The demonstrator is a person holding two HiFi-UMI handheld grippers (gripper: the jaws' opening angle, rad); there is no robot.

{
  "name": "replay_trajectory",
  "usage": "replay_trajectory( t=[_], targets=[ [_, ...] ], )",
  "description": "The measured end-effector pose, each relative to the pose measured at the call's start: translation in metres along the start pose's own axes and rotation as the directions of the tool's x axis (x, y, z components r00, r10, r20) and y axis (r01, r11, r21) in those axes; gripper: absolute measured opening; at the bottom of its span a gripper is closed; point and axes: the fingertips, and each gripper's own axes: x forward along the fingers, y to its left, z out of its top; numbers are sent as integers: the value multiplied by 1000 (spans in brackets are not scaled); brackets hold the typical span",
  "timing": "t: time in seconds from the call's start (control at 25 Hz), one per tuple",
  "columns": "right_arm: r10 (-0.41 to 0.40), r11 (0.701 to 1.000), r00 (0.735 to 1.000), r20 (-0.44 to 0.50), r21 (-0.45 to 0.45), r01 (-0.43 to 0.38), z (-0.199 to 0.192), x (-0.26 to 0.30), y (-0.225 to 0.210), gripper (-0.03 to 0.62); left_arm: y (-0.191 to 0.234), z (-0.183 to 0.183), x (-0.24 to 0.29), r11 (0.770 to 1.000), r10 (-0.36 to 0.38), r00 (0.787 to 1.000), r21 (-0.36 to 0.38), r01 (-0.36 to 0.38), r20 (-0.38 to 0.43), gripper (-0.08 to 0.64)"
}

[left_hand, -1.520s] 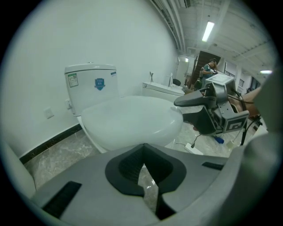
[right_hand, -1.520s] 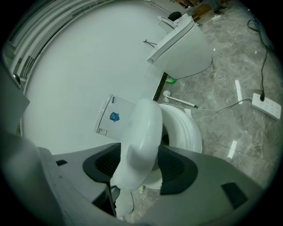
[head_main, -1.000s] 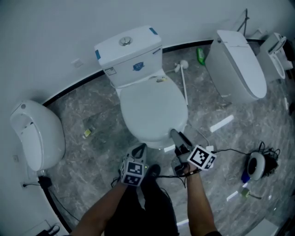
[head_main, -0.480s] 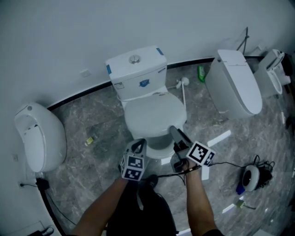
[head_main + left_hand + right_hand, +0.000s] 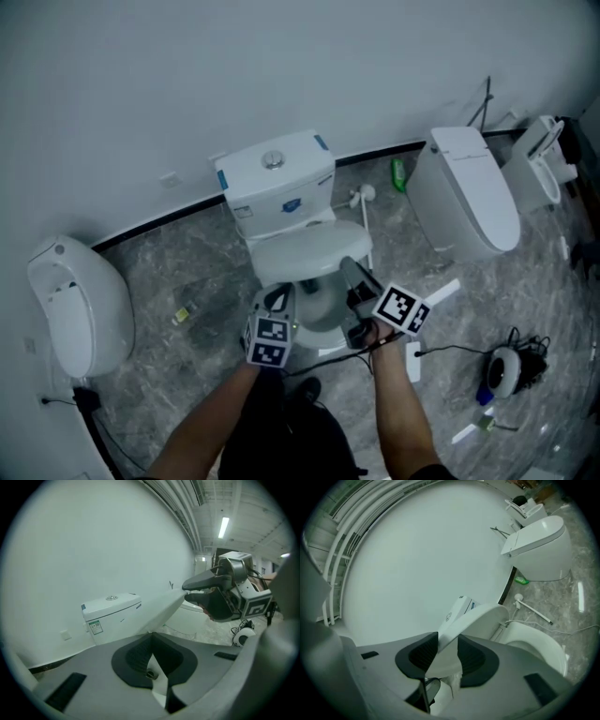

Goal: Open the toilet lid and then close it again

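Now the right hand-held gripper's (image 5: 447, 640) just-closed jaws clamp the lid (image 5: 480, 618).

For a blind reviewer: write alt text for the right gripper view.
The right gripper, whose jaws have just been closing, grips the edge of the white toilet lid, lifted partway off the seat, tank behind it. Another toilet stands farther along the wall.

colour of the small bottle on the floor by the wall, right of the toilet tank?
Green. The small green bottle shows best in the head view.
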Motion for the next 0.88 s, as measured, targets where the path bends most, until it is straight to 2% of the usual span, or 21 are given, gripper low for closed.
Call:
replay_trajectory(
  t=[0.48,0.88],
  targets=[
    [-31,999,999,35,-28,32,51,59,37,127,55,56,20,1000,2,1000,-18,-2,31,8],
    [-53,998,998,42,15,53,77,106,53,126,92,84,40,1000,-5,999,-16,6,47,8]
  ],
)
